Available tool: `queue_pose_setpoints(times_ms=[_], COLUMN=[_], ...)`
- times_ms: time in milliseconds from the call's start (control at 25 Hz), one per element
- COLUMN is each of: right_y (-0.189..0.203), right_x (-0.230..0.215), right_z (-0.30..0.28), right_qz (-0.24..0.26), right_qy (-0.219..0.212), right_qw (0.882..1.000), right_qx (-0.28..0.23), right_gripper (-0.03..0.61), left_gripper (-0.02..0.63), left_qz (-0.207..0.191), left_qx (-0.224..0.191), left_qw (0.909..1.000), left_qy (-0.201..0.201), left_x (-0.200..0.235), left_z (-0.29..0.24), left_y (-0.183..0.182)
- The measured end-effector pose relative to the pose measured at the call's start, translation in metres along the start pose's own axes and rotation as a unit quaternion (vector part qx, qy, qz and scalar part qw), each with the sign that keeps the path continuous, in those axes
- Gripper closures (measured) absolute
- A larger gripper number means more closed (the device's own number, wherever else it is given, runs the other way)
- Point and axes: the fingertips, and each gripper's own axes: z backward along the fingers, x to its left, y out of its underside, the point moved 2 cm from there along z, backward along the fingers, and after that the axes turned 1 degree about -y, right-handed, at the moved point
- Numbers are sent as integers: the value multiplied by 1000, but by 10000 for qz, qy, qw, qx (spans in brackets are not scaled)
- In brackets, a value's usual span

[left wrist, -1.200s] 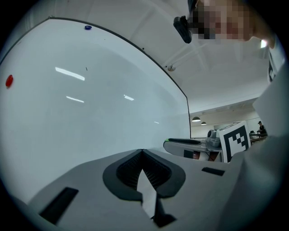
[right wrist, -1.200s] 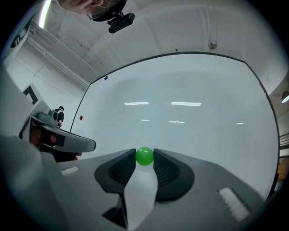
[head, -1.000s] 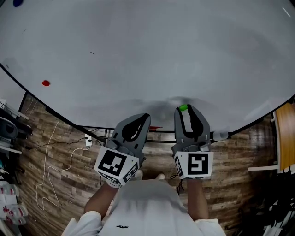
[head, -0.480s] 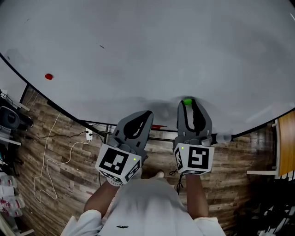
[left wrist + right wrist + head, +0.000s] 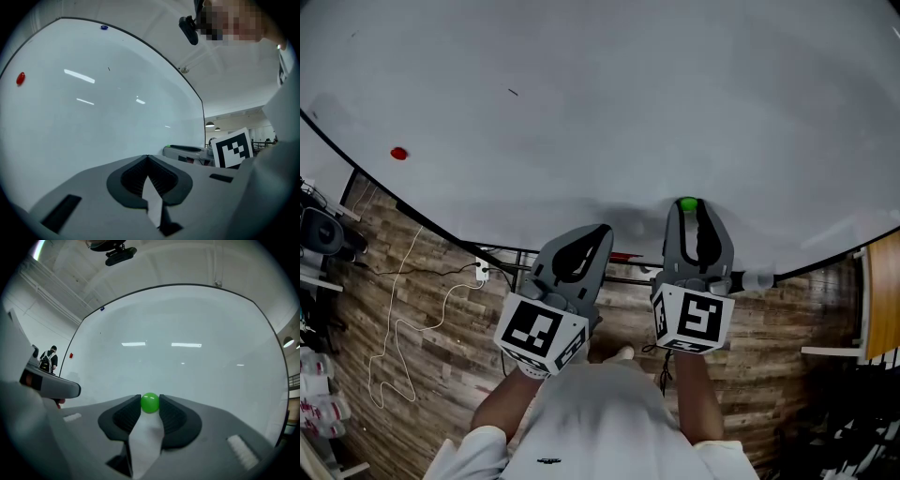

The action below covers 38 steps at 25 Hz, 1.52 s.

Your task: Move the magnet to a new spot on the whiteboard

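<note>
right gripper [image 5: 150, 405] | fingers [image 5: 129, 412] are clamped on green magnet [image 5: 685, 203] at lower edge of whiteboard [image 5: 609, 103] | left gripper [image 5: 147, 159] | fingers [image 5: 133, 172] are pressed together

Left gripper [image 5: 597, 233] jaws together; right gripper [image 5: 687, 215] clamping magnet [image 5: 150, 402].

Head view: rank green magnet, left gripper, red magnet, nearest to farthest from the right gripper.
1. Green magnet, between the right gripper jaws.
2. Left gripper, alongside on its left.
3. Red magnet, far left on the whiteboard.
</note>
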Motion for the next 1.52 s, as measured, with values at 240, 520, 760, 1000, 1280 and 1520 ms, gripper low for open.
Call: queue_pose_setpoints(times_ms=[240,520,760,1000,1280,1520], right_y=[0,3,-2,0,-7,-14], right_x=[0,2,-1,2,-2,-5], right_z=[-3,-3,-3,4,19,36], right_qz=[79,19,-29,-123,-217,-184], right_qy=[193,202,137,55,-59,-114], right_qw=[9998,9998,9998,9998,9997,9998], right_qx=[47,88,112,112,27,0], right_gripper=[445,443,443,443,443,451], left_gripper=[612,612,612,612,612,612], left_qz=[-10,-41,-66,-91,-95,-110], left_qx=[6,-18,-33,-59,-72,-90], left_qw=[10000,10000,9999,9999,9999,9998], left_qy=[19,87,128,133,125,156], left_x=[3,2,-2,-5,-13,-19], left_z=[1,5,5,9,14,16], left_y=[-2,-3,-9,-8,-8,-8])
